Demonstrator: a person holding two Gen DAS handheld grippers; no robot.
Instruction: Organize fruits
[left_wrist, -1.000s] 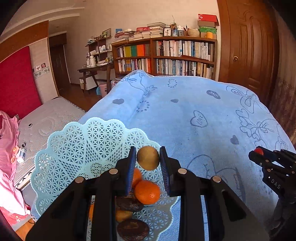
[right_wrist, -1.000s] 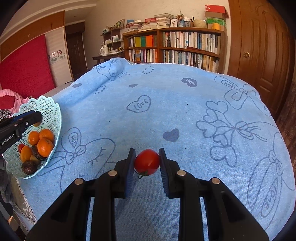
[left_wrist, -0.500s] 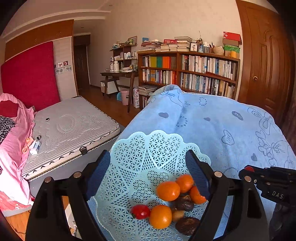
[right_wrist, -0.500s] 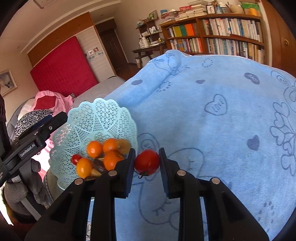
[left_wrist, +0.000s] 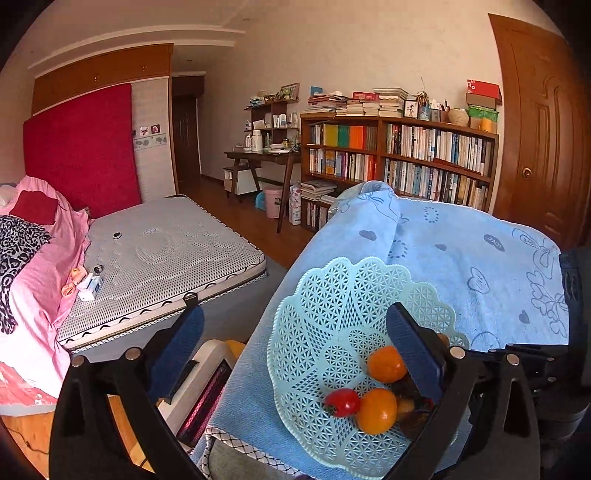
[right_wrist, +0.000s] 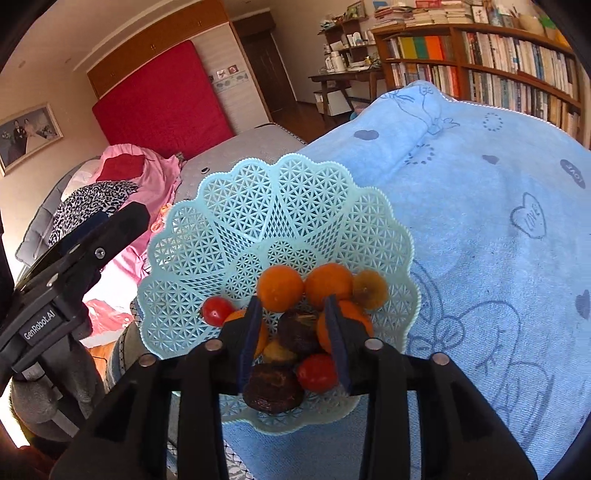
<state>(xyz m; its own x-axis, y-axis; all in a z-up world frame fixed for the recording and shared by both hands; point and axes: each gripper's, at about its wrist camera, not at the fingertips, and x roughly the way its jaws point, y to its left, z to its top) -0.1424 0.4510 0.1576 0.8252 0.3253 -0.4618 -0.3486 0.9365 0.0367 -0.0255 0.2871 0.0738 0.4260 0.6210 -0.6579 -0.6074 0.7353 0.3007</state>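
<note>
A pale blue lattice basket sits at the left edge of the blue cloth. It holds oranges, a yellow-brown fruit, dark brown fruits, a small tomato and a red tomato. My right gripper hovers over the fruit pile, open, with the red tomato lying loose just below its right finger. My left gripper stands wide open with nothing in it, over the basket's left rim. In the left wrist view, oranges and a tomato show.
The blue heart-patterned cloth covers the table to the right of the basket. The table's edge drops off left of the basket, with a white heater below it. A bed, a bookcase and a brown door lie beyond.
My left gripper opened, left the yellow-brown fruit in the basket and drew back leftward. My right gripper carried the red tomato over the basket and opened; the tomato now lies among the fruit.
</note>
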